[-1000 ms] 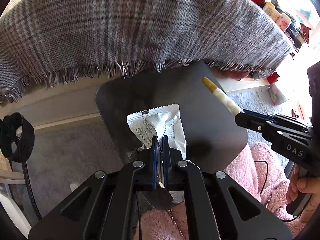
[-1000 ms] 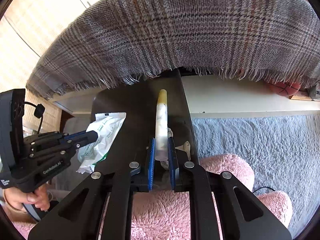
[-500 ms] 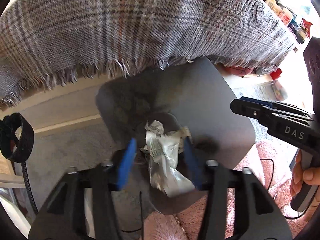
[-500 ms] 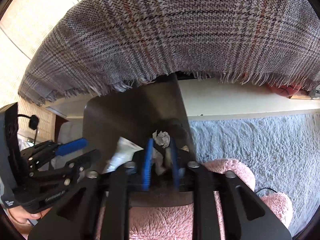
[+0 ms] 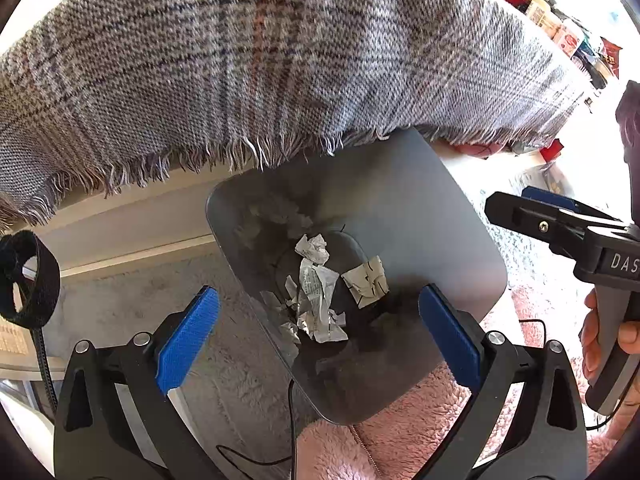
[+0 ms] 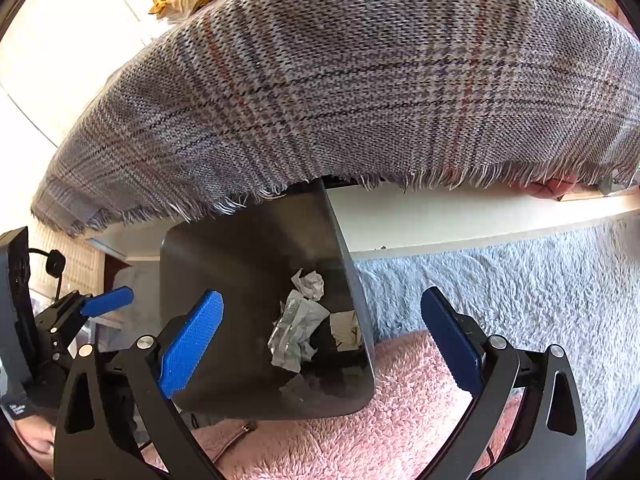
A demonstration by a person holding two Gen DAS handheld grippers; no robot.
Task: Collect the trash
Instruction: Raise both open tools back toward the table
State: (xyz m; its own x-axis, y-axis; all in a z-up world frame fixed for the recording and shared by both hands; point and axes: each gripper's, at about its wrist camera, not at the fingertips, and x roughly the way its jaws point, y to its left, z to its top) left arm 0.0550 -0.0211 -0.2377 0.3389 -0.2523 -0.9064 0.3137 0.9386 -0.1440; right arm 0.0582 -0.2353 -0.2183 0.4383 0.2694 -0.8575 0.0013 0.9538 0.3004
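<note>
Both tongs gape over a dark bin, jaws opening wide with nothing pinched between them. Left tongs [image 5: 318, 332] hang above the bin [image 5: 440, 216], whose floor holds a crumpled white wrapper [image 5: 318, 304], a paper ball [image 5: 314, 248] at its 12 o'clock and a pale torn scrap [image 5: 366, 286] at its 3 o'clock. Right tongs [image 6: 320, 336] show the same wrapper [image 6: 296, 332] below them inside the bin [image 6: 240, 264]. A plaid fringed cloth [image 6: 360, 80] drapes over the table edge at 12 o'clock. Pink fleece [image 6: 360, 440] lies at 6 o'clock.
</note>
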